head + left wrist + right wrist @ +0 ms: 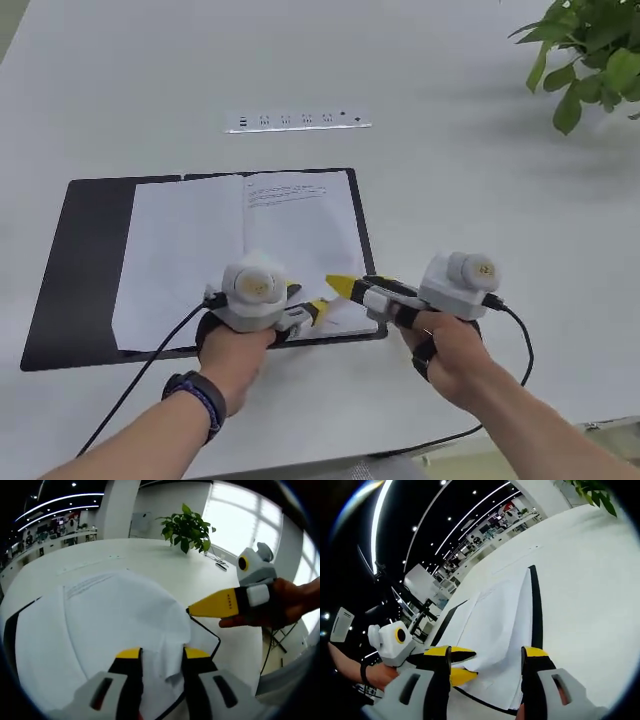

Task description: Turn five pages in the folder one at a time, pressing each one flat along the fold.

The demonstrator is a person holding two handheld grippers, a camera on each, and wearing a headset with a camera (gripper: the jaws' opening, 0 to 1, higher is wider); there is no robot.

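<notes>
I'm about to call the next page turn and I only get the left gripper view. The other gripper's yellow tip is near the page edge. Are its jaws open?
Observer: Open. In the right gripper view the right gripper has its jaws apart, and the page shows between them.
Operator: What lies left of the white sheets?
Observer: In the head view, a bare black band of the folder cover.
Operator: Where does my cable go?
Observer: The cable runs from the left gripper back over the folder's near edge toward the person.
</notes>
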